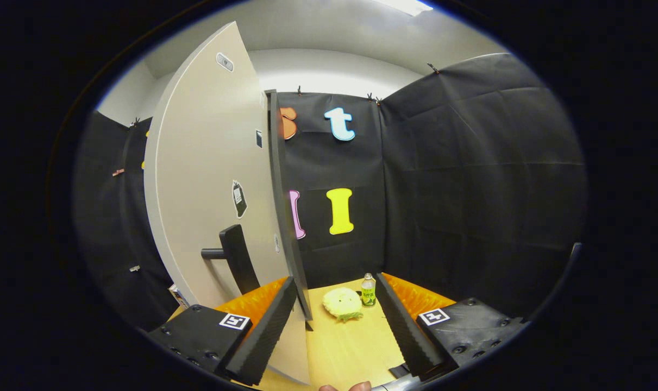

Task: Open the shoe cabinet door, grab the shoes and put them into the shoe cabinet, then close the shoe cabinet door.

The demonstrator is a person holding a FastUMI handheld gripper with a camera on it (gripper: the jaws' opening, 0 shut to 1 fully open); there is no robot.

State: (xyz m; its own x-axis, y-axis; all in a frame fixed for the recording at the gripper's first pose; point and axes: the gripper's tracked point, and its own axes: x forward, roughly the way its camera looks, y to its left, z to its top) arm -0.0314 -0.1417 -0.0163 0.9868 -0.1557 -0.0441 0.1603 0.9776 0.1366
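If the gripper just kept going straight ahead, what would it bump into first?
Probably the yellow plush slipper on the wooden table, with the small bottle just behind. The open gripper points that way. The cabinet door's edge sits beside one finger; depth is uncertain.

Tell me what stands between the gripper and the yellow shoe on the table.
Nothing visible: the open gripper faces bare tabletop up to the shoe. The cabinet door edge sits by one finger; a small bottle stands beside the shoe.
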